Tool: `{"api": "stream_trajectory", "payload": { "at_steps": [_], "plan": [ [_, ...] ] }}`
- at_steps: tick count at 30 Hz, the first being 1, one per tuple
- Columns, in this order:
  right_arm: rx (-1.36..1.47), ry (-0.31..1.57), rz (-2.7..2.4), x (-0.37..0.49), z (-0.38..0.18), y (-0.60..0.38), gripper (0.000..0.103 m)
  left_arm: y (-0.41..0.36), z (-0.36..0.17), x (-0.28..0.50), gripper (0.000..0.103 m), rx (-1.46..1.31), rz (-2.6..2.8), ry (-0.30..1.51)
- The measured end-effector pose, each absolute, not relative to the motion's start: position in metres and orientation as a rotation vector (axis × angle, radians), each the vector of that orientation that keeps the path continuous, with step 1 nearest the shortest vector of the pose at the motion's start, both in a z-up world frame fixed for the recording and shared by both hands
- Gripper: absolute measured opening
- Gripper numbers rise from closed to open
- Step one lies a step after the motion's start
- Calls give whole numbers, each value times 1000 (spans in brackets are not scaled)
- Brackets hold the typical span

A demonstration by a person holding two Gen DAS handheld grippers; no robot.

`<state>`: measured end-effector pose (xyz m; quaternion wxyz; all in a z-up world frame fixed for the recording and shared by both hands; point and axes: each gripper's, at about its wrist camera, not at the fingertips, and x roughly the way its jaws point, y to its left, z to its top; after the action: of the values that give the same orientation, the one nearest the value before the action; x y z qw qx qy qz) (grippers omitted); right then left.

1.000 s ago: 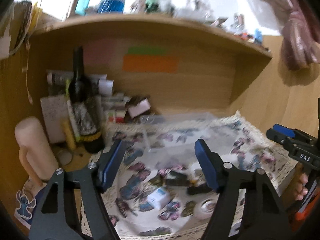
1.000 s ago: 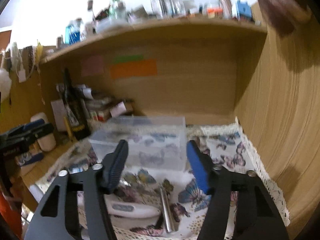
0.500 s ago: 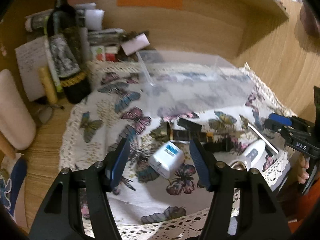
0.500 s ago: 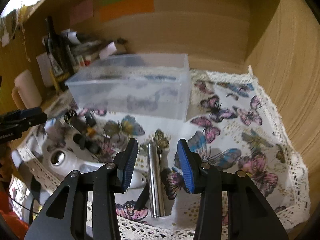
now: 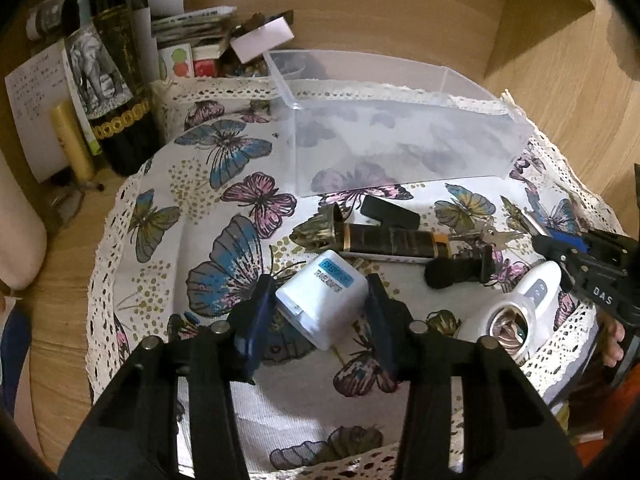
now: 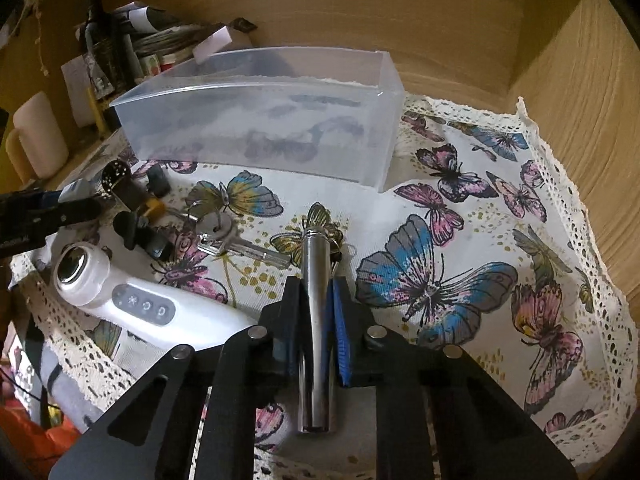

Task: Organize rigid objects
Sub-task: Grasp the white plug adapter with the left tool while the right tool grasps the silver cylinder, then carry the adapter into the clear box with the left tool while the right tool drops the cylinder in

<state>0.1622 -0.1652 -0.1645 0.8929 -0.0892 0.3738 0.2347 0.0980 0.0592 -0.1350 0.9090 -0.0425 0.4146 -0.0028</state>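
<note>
My left gripper (image 5: 320, 292) has its jaws on either side of a white travel adapter (image 5: 322, 304) lying on the butterfly cloth (image 5: 224, 184); the jaws touch or nearly touch its sides. My right gripper (image 6: 316, 292) is shut on a silver metal tube (image 6: 316, 320) that lies on the cloth. A clear plastic bin (image 5: 400, 140) stands open behind the objects; it also shows in the right wrist view (image 6: 260, 120). A white handheld device (image 6: 132, 304), keys (image 6: 224, 236), a dark tube (image 5: 392, 240) and black parts (image 5: 456, 272) lie between the grippers.
A wine bottle (image 5: 108, 68), papers and small boxes (image 5: 192, 40) crowd the back left of the wooden alcove. A cream mug (image 6: 36, 140) stands at the left. The wooden side wall (image 6: 580, 80) rises at the right.
Both grippers have dropped toward the cloth. The left jaws have closed in around the travel adapter. The right jaws have closed on the metal tube.
</note>
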Motion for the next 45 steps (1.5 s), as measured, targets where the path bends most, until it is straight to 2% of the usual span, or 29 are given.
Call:
{"api": "stream_trajectory", "payload": {
  "at_steps": [7,18,29,37,45],
  "plan": [
    [-131,675,479,155,-138,-175,14,61,-117,88,45,-81,28,774],
    [-68,424,472,137,-70,-178,14,67,-55,78,45,-100,52,575],
    [-51,239,472,150,-11,-170,14,68,-7,106,45,-94,60,470],
    [-73,241,487,180,-1,-147,14,65,-6,151,45,-80,56,516],
    [-119,378,504,235,-31,-117,14,63,-38,204,45,-56,25,666]
  ]
}}
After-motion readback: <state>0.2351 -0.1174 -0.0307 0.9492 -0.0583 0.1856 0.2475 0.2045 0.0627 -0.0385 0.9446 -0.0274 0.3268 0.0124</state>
